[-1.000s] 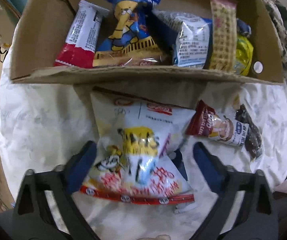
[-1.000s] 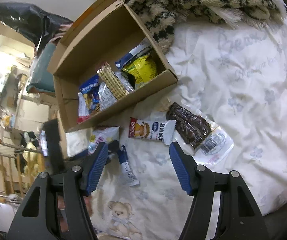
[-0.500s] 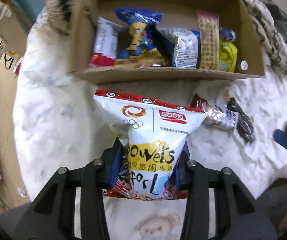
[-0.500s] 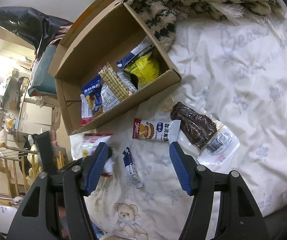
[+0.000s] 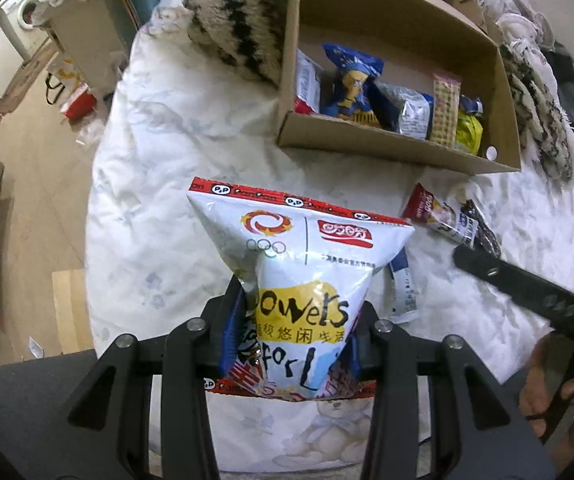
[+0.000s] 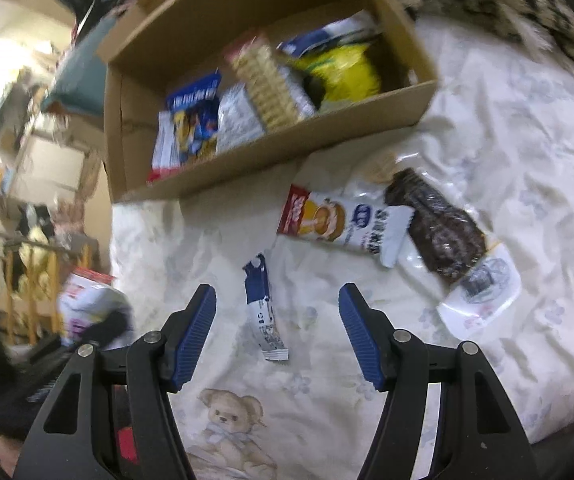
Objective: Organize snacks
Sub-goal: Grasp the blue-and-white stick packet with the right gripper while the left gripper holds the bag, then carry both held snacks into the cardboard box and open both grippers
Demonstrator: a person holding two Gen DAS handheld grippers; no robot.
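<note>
Pinching the white snack bag [image 5: 299, 280] low in our left gripper [image 5: 293, 344] kept it upright above the bedsheet [image 5: 159, 184] for boxing [image 5: 391, 148]; our right gripper [image 6: 277, 336] hung spread, empty, over the blue sachet [image 6: 261, 304].

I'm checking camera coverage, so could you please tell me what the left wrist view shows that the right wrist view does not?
Left wrist only: the front of the white bag, pinched in the left hand-held gripper, and a washing machine. Right wrist only: the open right hand-held gripper above a blue sachet, and a teddy print. Both: the box of snacks and the brown bar on the sheet.
</note>
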